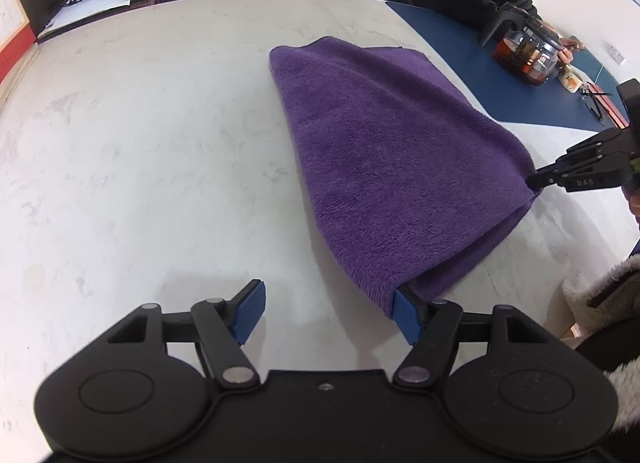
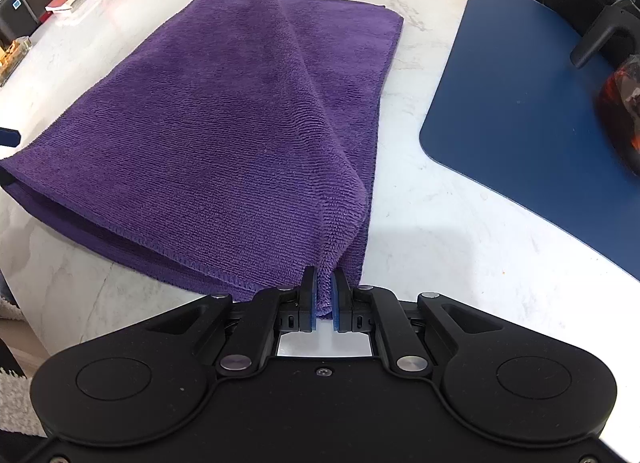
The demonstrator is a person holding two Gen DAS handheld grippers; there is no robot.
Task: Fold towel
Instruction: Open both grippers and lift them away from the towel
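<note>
Lying half-folded on white marble table (image 1: 140, 111): purple terry towel (image 1: 380, 167); right gripper (image 2: 325, 295) pinching corner, left gripper (image 1: 328, 313) spread; alignment pending.

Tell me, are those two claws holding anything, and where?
The right gripper pinches the purple towel at its near corner. The left gripper is open, holding nothing.

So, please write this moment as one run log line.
towel: half folded | right gripper: shut on corner | left gripper: open, at other corner
</note>
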